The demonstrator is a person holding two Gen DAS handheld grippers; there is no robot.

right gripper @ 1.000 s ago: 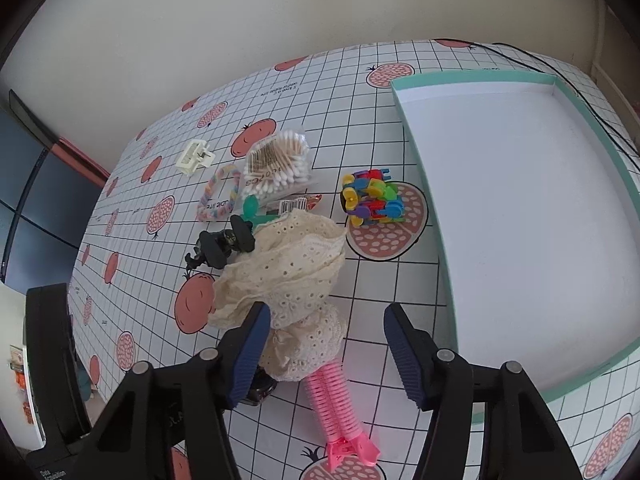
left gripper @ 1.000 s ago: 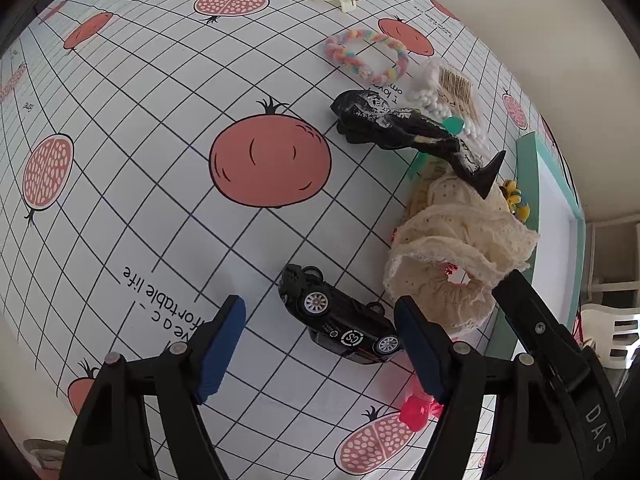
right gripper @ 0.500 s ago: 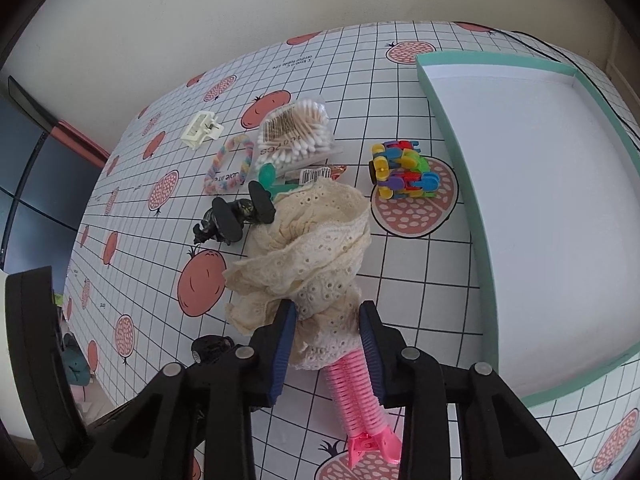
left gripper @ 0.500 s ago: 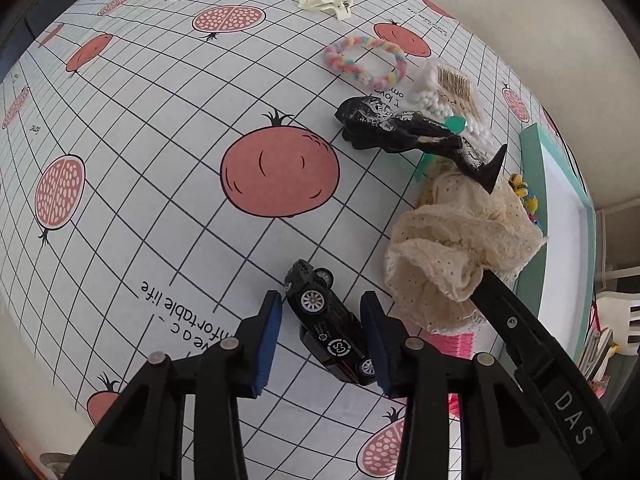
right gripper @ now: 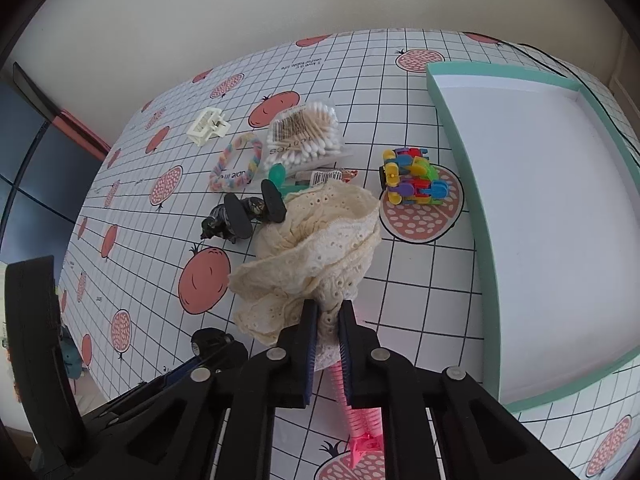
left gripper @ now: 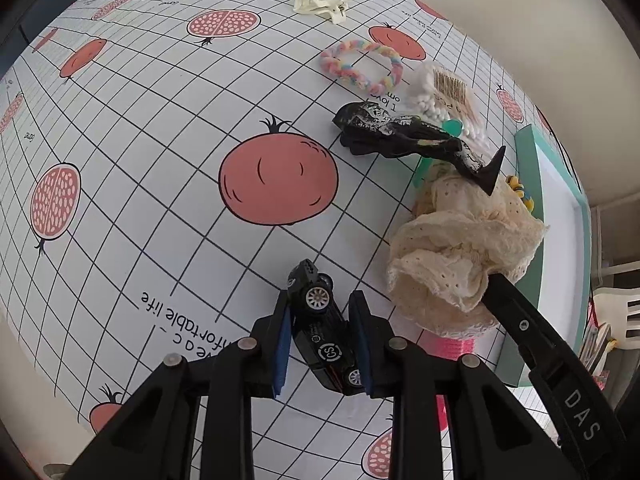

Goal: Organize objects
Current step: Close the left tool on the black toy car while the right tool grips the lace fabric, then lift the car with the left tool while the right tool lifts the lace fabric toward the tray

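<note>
Left claw [left gripper: 322, 340]: you narrowed it from wide and clamped the car [left gripper: 324, 336], at 6 o'clock.
Right claw [right gripper: 329, 346]: you likewise pinched the lace [right gripper: 316, 252], centre.
Meaning: both ready for the tray [right gripper: 486, 240], 3 o'clock.

Closing tighter, second by second: wide apart at first on the left gripper [left gripper: 322, 338], now pressing blue pads against both sides of the small black toy car [left gripper: 324, 332]. Tipping the car's nose up off the white checked tablecloth with red fruit pictures [left gripper: 160, 160]. Squeezing shut too on the right gripper [right gripper: 328, 336], now pinching a fold of the cream lace cloth scrunchie [right gripper: 312, 252]. Bunching that lace up and lifting it, showing more of the pink ribbed hair clip [right gripper: 362, 420] under it.
</note>
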